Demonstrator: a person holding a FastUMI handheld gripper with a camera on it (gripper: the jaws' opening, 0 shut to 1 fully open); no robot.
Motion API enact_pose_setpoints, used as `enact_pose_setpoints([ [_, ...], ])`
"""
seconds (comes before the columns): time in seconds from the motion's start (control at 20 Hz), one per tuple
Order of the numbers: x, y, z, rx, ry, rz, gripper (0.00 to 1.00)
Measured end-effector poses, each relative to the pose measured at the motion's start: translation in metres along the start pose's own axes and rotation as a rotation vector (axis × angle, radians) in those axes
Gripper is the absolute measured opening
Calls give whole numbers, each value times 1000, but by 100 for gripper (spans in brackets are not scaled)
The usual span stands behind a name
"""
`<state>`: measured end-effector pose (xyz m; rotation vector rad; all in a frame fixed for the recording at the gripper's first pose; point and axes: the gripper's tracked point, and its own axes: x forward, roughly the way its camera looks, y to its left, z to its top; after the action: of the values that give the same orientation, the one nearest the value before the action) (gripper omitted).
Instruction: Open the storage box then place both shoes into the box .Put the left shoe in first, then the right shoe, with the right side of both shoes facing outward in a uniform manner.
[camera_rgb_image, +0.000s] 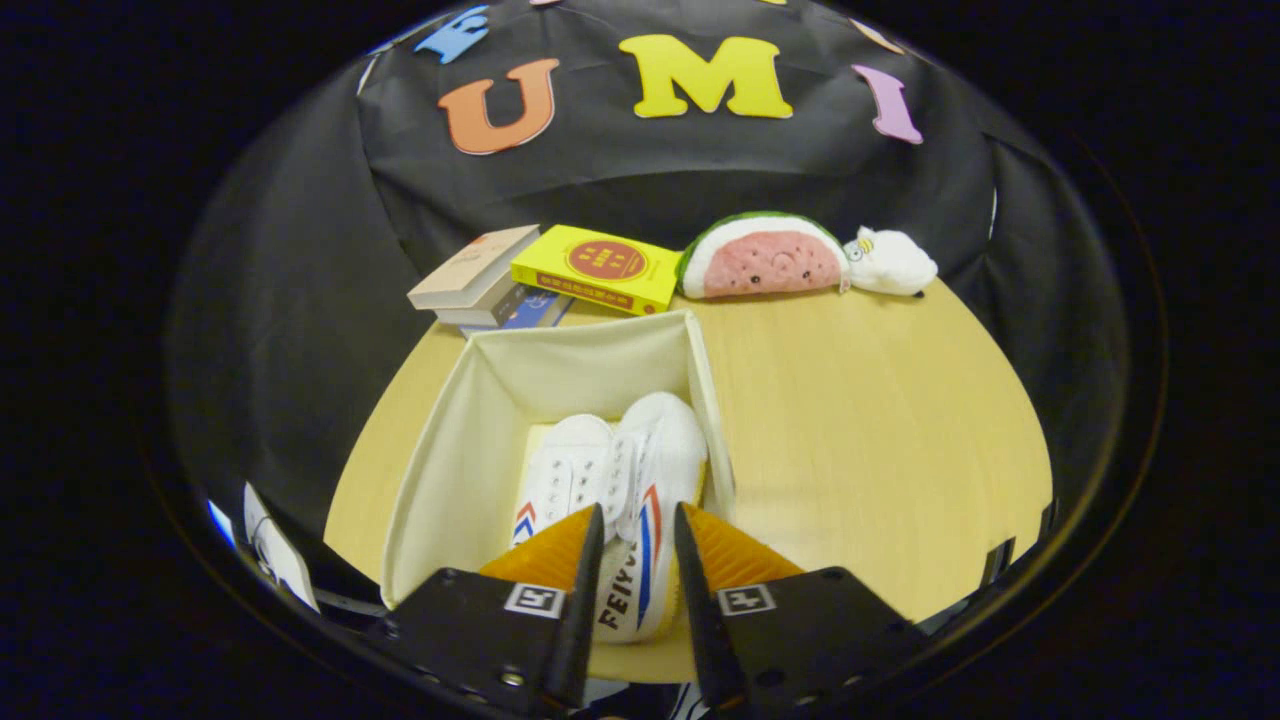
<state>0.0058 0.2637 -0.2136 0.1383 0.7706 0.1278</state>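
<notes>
Claw (638, 530) pinching right shoe (650, 500) heel, left shoe (565, 480) half hidden, storage box (450, 450) near wall cut off

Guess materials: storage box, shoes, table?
Storage box: likely fabric, matte cream, soft creased walls. Shoes: apparently white canvas, laced eyelets, striped sides; one lies between the gripper jaws. Table: wood-look, pale grain, probably laminate.

Round table (880, 420), pale wood top. On it: open cream fabric storage box (455, 450); behind the box, a stack of books (480, 285) with a yellow book (600, 268) leaning on it; alongside, watermelon-slice plush (765, 258) touching a small white plush (890, 262).
</notes>
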Motion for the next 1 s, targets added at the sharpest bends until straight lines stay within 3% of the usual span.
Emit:
enact_pose_setpoints([
  [0.15, -15, -4, 11, -53, -61, -23, 91],
  [0.45, -65, -50, 71, -91, -252, -113, 97],
  [1.0, -176, -105, 158, -58, -550, -148, 96],
])
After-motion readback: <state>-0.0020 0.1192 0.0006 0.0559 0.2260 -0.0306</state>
